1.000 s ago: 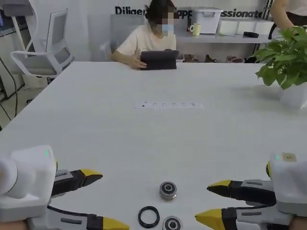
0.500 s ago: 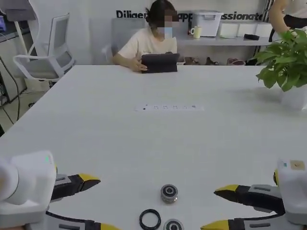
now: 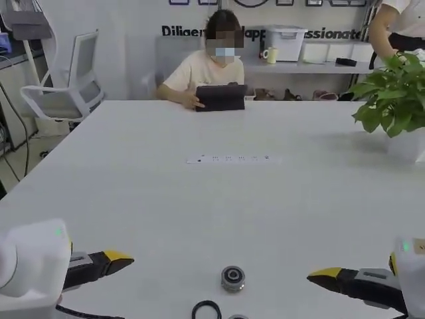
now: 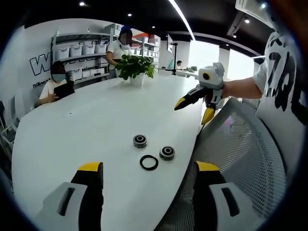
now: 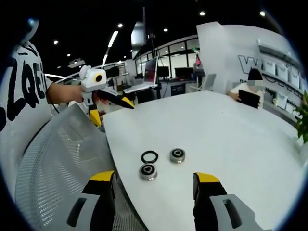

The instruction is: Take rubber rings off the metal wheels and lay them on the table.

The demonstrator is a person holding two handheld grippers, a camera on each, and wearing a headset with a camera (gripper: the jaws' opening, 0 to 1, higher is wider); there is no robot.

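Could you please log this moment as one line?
left claw open | right claw open | ring on table | two wheels beside

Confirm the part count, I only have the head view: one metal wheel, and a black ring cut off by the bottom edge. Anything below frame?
Observer: Yes. A second metal wheel sits nearer the table edge than the first wheel, close beside the rubber ring.
Operator: Ring whole? Flat?
Observer: A whole circle, lying flat on the table, not on either wheel.
Operator: Grippers holding anything?
Observer: No. The left gripper and the right gripper both have their jaws open and empty, held clear of the parts.
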